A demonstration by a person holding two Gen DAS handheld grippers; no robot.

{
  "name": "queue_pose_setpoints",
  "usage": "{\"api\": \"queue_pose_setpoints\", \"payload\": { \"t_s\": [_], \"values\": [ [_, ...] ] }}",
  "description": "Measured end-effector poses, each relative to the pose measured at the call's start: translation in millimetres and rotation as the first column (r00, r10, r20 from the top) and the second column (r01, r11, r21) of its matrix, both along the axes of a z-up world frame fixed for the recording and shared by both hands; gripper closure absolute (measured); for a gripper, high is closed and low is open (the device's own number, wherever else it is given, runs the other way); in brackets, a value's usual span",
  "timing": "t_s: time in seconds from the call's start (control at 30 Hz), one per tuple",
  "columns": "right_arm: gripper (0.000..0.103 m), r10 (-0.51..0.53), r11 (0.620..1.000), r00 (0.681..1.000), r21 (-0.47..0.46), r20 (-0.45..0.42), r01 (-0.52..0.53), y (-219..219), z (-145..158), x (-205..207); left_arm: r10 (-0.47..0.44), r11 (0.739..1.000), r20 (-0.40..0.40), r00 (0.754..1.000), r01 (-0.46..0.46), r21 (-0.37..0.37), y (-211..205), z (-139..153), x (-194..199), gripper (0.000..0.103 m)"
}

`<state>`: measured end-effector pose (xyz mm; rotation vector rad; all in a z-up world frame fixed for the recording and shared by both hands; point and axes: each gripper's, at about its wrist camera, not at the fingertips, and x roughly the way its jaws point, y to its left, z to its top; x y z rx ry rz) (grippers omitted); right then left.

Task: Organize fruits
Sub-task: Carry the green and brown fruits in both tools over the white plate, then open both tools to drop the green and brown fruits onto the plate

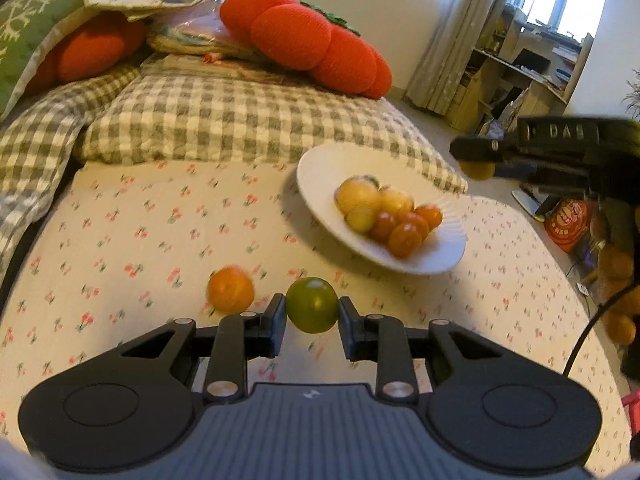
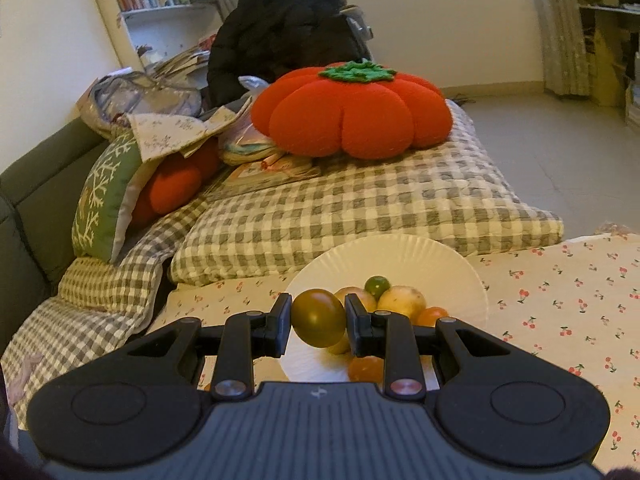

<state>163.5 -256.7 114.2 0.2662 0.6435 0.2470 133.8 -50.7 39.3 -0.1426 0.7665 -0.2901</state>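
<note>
My left gripper (image 1: 312,314) is shut on a green tomato (image 1: 312,305) and holds it above the cherry-print cloth (image 1: 140,232). An orange fruit (image 1: 231,289) lies on the cloth just left of it. A white plate (image 1: 320,168) with several yellow and orange fruits stands ahead to the right. My right gripper (image 2: 318,320) is shut on an olive-brown tomato (image 2: 318,316) and holds it over the near part of the same plate (image 2: 420,256), which holds several fruits. The right gripper also shows in the left wrist view (image 1: 476,160) beyond the plate.
A grey checked quilt (image 2: 340,216) lies behind the plate, with a red pumpkin-shaped cushion (image 2: 352,112) on it. A green cushion (image 2: 104,196) and a sofa back are at the left. Bags and oranges (image 1: 616,272) sit on the floor at the right.
</note>
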Motion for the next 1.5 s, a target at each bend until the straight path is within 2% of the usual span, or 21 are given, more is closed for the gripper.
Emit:
{"api": "queue_pose_setpoints", "payload": {
  "t_s": [0.37, 0.6, 0.87, 1.07, 1.3, 1.5],
  "values": [
    [0.078, -0.161, 0.983, 0.983, 0.078, -0.091, 0.168, -46, -28, 16, -0.029, 0.999, 0.046, 0.999, 0.028, 0.033, -42, 7, 55, 0.081],
    [0.078, -0.180, 0.976, 0.974, 0.098, -0.138, 0.194, -53, -47, 26, -0.057, 0.996, 0.057, 0.997, 0.053, 0.076, -61, -3, 85, 0.081],
    [0.078, -0.189, 0.972, 0.963, 0.103, -0.192, 0.211, -61, -65, 38, -0.070, 0.992, 0.024, 0.997, 0.067, 0.108, -66, -11, 122, 0.081],
    [0.078, -0.187, 0.975, 0.961, 0.082, -0.204, 0.207, -58, -69, 39, -0.074, 0.995, -0.024, 0.997, 0.075, 0.066, -65, -23, 131, 0.081],
    [0.077, -0.189, 0.978, 0.956, 0.043, -0.223, 0.204, -53, -74, 42, -0.064, 0.997, -0.033, 0.997, 0.065, 0.042, -62, -24, 131, 0.080],
    [0.074, -0.184, 0.978, 0.959, 0.053, -0.217, 0.199, -53, -72, 41, -0.059, 0.998, -0.042, 0.997, 0.060, 0.013, -58, -24, 132, 0.080]
  ]
}}
